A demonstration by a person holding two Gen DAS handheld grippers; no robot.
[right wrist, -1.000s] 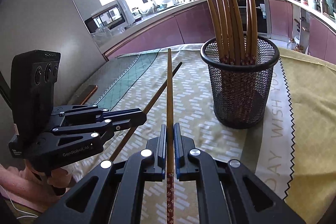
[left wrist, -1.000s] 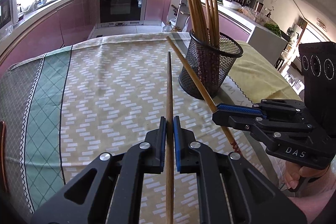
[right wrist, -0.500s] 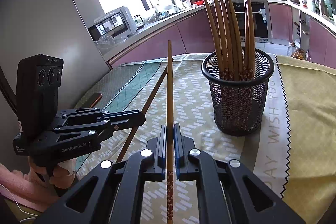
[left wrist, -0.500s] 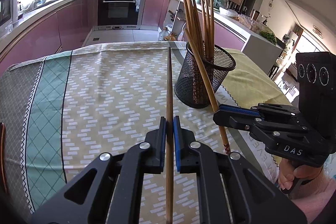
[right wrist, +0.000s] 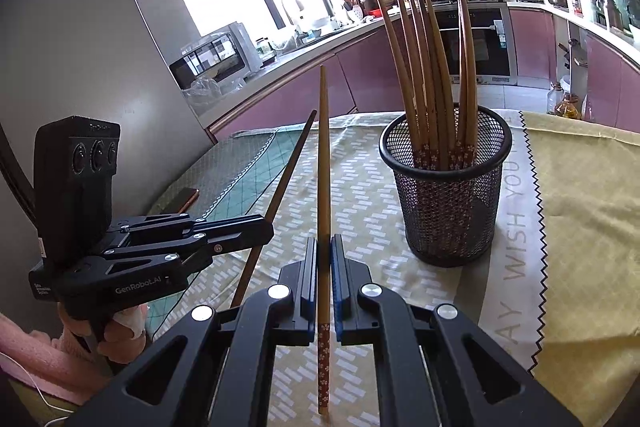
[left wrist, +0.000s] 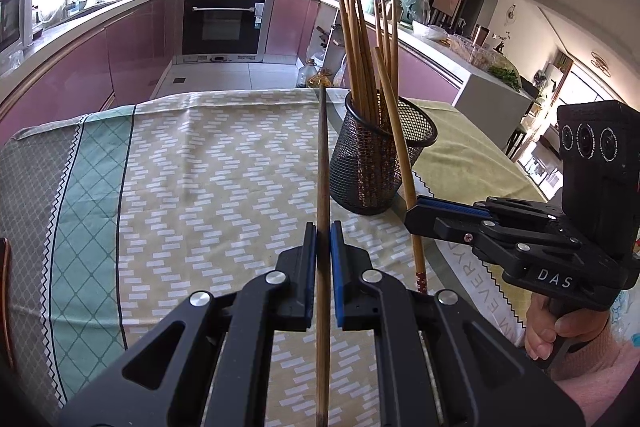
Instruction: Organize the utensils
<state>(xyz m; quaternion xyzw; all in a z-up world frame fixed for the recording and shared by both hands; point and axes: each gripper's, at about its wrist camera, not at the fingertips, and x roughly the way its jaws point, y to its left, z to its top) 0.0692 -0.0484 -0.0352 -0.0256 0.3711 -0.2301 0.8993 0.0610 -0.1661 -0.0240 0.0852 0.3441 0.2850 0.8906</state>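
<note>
A black mesh cup (left wrist: 378, 163) (right wrist: 448, 187) stands on the tablecloth and holds several wooden chopsticks. My left gripper (left wrist: 323, 231) is shut on a dark brown chopstick (left wrist: 322, 163) that points forward, left of the cup. In the right wrist view this gripper (right wrist: 264, 227) and its chopstick (right wrist: 288, 167) show at the left. My right gripper (right wrist: 323, 247) is shut on a lighter chopstick with a flowered red end (right wrist: 323, 163), raised above the table to the left of the cup. In the left wrist view the right gripper (left wrist: 414, 215) holds its chopstick (left wrist: 394, 131) steeply in front of the cup.
The table wears a patterned cloth (left wrist: 192, 171) with a yellow lettered mat (right wrist: 580, 227) on the right. A phone (right wrist: 182, 199) lies on the far left of the table. Kitchen counters and an oven (left wrist: 224, 19) stand behind.
Both grippers have lifted and pulled back from the cup, each with its chopstick. The right gripper's chopstick has tilted more upright.
</note>
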